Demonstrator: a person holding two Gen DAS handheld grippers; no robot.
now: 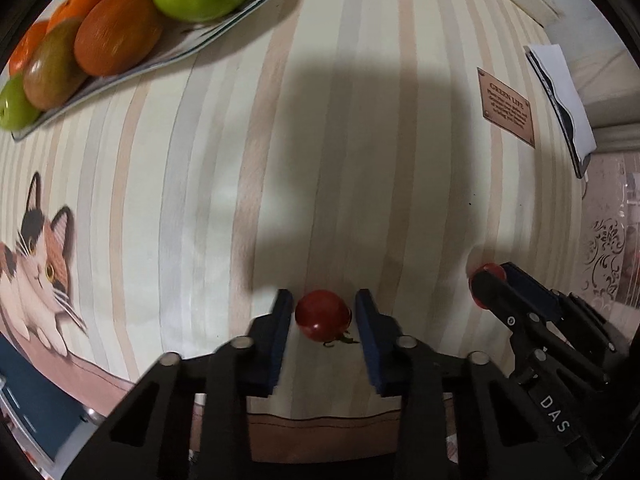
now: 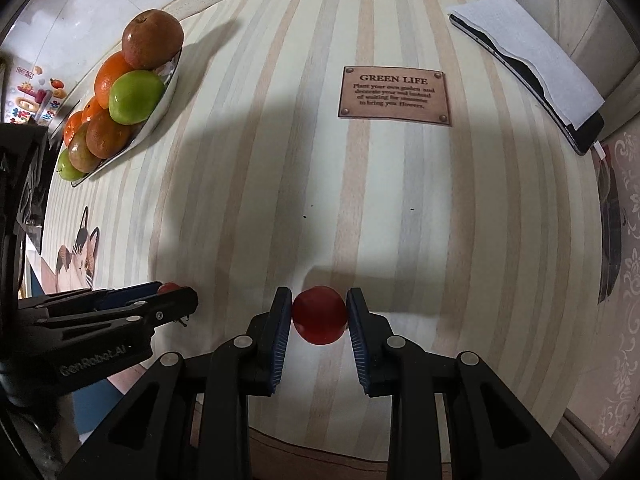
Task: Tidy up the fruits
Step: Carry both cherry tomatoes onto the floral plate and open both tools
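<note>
Two small red tomatoes are being taken at once off the striped tablecloth (image 2: 400, 200). In the left wrist view, the left gripper (image 1: 323, 314) is pointed straight down over a cherry tomato (image 1: 323, 314) with its green stalk showing at the lower side; the blue pads are drawn up against its flanks, though a sliver of cloth can still be made out on the right, so the contact there looks light. The jaws are counted as closed on the fruit. In the right wrist view, the right gripper (image 2: 319, 315) is clamped on a second tomato (image 2: 319, 315), both pads plainly pressed to its sides, the fruit resting on or just above the cloth.

The fruit tray (image 2: 170, 88) is seen well apart, toward the far left corner, already heaped with green apples (image 2: 134, 96), oranges (image 2: 110, 76) and a reddish apple (image 2: 152, 38) on top. Both tomatoes are judged to be bound for it.

Trouble could be expected in three places. The left tomato is held near the pad tips and perhaps on one side only lightly, so it could be rolled out on the lift. Soft skin could be split if either grip is tightened. And the tray is piled high: a round tomato set on that slope could be sent rolling off, or an apple dislodged. The two grippers are also close together, so a clash is possible when both are swung left.
</note>
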